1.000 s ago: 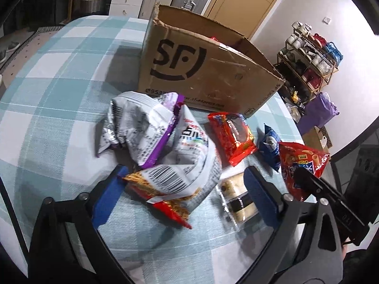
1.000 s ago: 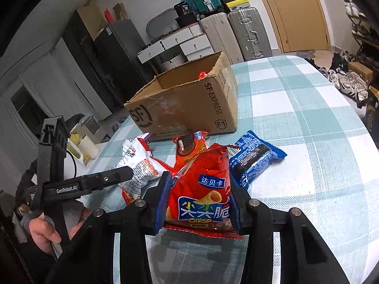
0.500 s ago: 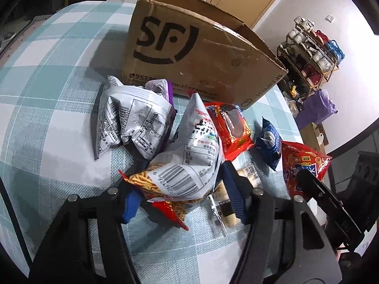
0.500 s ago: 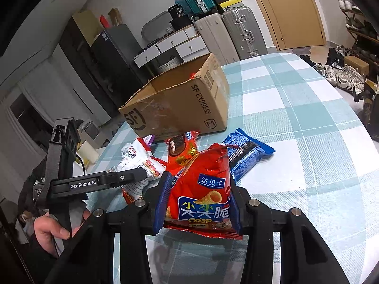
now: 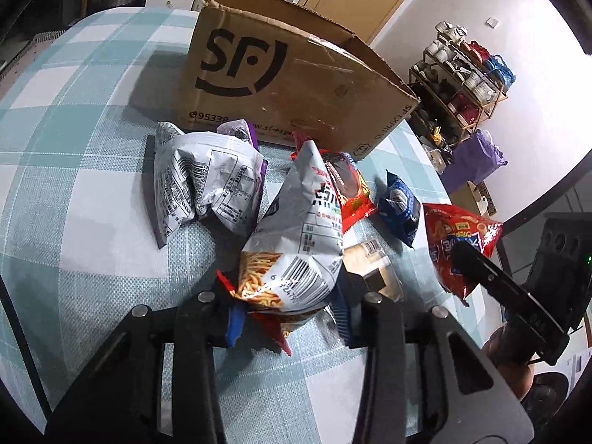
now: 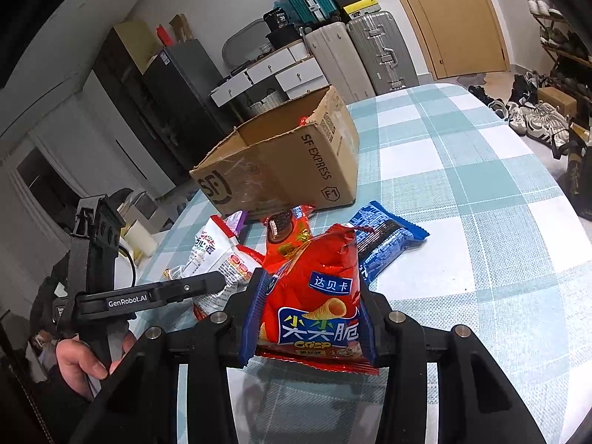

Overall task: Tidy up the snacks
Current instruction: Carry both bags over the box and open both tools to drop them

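Before the "SF EXPRESS" box (image 6: 292, 170), right gripper (image 6: 309, 318) clenched on "Crisp" bag (image 6: 314, 296), left gripper (image 5: 286, 309) on noodle-snack bag (image 5: 296, 244)

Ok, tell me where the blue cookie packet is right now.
The blue cookie packet lies flat on the checked tablecloth in the right wrist view, in front of the cardboard box, just right of the red crisp bag.

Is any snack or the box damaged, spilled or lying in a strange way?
Nothing is spilled. The cardboard box has a torn, ragged top edge. The white noodle snack bag stands crumpled upward, squeezed by the left gripper.
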Demonstrator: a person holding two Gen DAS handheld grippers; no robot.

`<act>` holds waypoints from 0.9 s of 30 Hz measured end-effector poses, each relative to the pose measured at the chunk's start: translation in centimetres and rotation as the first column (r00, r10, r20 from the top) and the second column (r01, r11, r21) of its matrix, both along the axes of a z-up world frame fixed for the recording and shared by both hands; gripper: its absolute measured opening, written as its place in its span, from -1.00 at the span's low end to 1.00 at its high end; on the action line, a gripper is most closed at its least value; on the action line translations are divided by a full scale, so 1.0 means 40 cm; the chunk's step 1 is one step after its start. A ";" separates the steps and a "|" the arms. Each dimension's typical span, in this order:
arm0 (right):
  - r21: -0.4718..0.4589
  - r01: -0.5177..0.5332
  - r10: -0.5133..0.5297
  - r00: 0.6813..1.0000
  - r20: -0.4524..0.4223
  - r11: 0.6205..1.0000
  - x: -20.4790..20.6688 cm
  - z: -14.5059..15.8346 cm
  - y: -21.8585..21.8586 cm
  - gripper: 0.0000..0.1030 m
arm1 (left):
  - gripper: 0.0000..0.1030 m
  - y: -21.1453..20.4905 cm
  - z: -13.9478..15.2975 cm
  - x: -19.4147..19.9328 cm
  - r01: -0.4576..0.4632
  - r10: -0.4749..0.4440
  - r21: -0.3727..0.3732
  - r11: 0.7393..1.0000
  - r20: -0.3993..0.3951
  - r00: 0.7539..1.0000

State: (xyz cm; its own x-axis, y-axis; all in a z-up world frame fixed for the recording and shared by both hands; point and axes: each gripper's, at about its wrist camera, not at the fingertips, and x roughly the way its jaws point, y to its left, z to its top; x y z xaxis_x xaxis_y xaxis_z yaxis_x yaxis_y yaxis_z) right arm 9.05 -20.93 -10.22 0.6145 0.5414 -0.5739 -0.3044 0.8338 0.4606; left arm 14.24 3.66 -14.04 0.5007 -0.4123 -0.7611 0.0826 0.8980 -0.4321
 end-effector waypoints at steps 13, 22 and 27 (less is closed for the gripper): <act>-0.016 -0.012 0.012 1.000 0.018 1.000 -0.013 0.021 0.025 -0.16 | -0.33 0.004 0.013 -0.033 0.012 -0.012 0.009 1.000 0.019 1.000; -0.028 -0.028 0.029 0.999 0.028 0.999 -0.017 0.030 0.049 -0.16 | -0.33 0.024 0.019 -0.049 0.005 -0.006 0.009 1.000 0.029 1.000; -0.037 -0.044 0.046 0.998 0.032 0.998 -0.020 0.036 0.067 -0.16 | -0.33 0.041 0.025 -0.065 -0.005 0.005 0.001 1.000 0.036 0.999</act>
State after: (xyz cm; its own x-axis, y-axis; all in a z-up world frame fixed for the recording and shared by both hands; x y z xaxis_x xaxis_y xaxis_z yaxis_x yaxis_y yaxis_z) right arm 8.24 -18.25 -8.78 0.6090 0.5481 -0.5733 -0.3566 0.8348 0.4194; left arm 11.63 5.31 -13.03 0.5299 -0.4089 -0.7429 0.0935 0.8989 -0.4281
